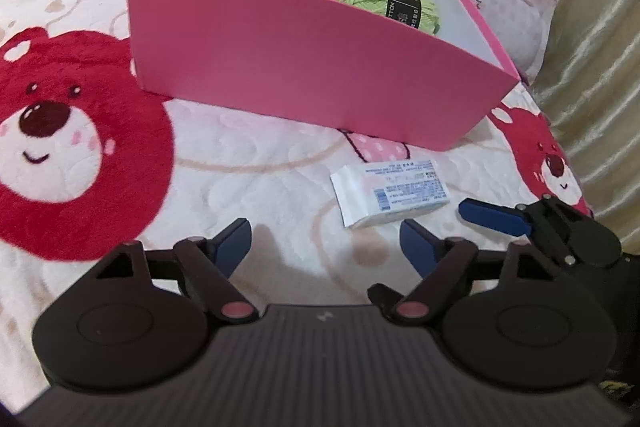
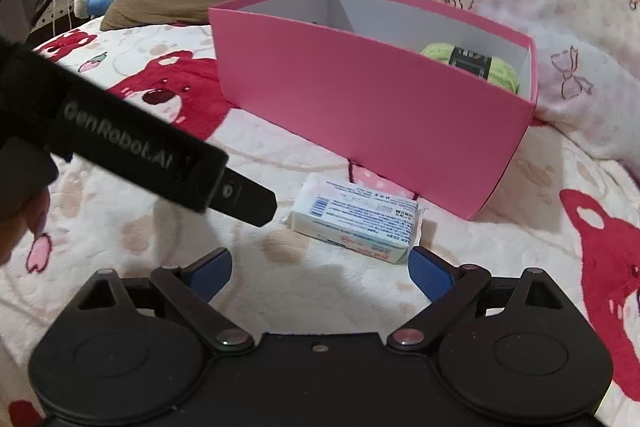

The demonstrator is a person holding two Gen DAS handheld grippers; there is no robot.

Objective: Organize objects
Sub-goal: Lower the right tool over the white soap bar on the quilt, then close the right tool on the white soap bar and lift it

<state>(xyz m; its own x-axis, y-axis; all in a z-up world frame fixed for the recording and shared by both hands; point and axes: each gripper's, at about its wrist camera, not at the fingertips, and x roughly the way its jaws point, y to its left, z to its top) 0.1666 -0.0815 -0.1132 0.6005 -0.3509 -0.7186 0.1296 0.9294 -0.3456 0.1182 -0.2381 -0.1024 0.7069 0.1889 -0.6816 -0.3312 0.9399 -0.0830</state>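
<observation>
A white packet with blue print (image 1: 390, 195) is laid flat on the bed, just before an open pink box (image 1: 288, 67) in which green yarn (image 1: 390, 3) is held.

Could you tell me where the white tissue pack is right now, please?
The tissue pack lies flat on the bear blanket, just in front of the pink box. In both wrist views it sits ahead of the jaws, toward their right side.

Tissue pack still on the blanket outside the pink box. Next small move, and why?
Probably ease the right gripper forward so its open jaws straddle the tissue pack. The pack lies flat just ahead of its fingertips, untouched, while the pink box behind it already holds the green yarn.
</observation>
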